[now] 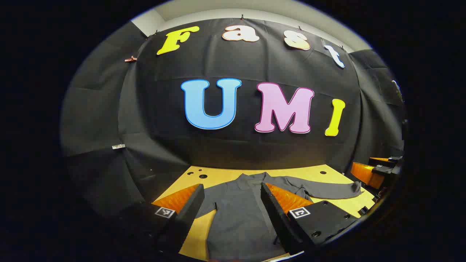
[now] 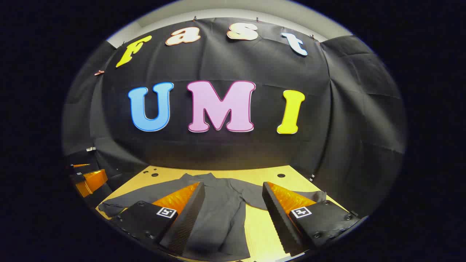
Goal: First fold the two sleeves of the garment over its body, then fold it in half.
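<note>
- I've got the dark garment (image 1: pixel 240 218) lying flat on the yellow surface (image 1: pixel 218 174), collar toward twelve o'clock, hem toward six.
- Left gripper (image 1: pixel 231 209) hangs above the body of the garment, jaws wide, nothing between them.
- Right gripper (image 2: pixel 231 207) hovers over the garment too, jaws wide and empty; fabric and bare surface show through the gap.
- In the left gripper view one sleeve (image 1: pixel 327 190) runs out toward three o'clock, unfolded.
- In the right gripper view the other sleeve (image 2: pixel 116 204) stretches toward nine o'clock, also spread out, and a sleeve (image 2: pixel 287 198) lies out behind my right-hand finger.
- My read: nothing is folded yet. Both sleeves and the half-fold are left.
</note>
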A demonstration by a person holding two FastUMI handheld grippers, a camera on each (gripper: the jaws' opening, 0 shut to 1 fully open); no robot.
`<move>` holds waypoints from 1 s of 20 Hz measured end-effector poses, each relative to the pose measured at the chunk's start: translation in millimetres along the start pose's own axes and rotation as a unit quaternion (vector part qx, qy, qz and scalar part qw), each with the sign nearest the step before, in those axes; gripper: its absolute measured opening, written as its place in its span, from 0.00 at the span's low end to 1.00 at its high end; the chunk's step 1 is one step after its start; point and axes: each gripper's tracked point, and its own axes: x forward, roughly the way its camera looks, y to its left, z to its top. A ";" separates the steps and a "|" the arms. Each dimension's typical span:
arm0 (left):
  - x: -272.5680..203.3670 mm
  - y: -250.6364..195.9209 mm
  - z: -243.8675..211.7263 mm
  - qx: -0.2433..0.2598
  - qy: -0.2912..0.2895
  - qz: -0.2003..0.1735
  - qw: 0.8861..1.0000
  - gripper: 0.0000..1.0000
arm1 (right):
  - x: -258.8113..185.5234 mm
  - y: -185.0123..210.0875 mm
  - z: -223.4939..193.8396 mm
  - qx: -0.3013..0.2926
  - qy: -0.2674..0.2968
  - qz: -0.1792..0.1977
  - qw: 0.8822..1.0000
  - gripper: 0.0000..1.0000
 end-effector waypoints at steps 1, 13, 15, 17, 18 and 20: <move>4.7 -1.9 0.9 -0.001 0.000 0.000 1.000 0.98 | 4.2 -1.2 -3.2 0.002 0.006 -0.002 1.000 0.98; 44.5 -13.4 -8.8 -0.002 0.029 0.016 0.999 0.96 | 58.3 -4.8 -0.4 0.012 0.009 0.028 1.000 0.98; 51.9 -10.9 -7.6 -0.006 0.029 0.023 0.999 0.98 | 70.6 -8.7 2.5 0.015 0.006 0.030 0.999 0.98; 57.7 -11.0 -5.7 -0.007 0.023 0.030 0.999 0.98 | 83.7 -13.5 3.6 0.018 0.006 0.030 0.999 0.98; 62.1 -8.7 -5.5 -0.005 0.021 0.035 0.999 0.98 | 90.0 -16.7 1.4 0.024 0.010 0.030 0.999 0.98; 68.4 -6.8 -3.9 -0.005 0.016 0.045 0.999 0.98 | 101.7 -22.2 -2.2 0.041 0.016 0.032 0.999 0.98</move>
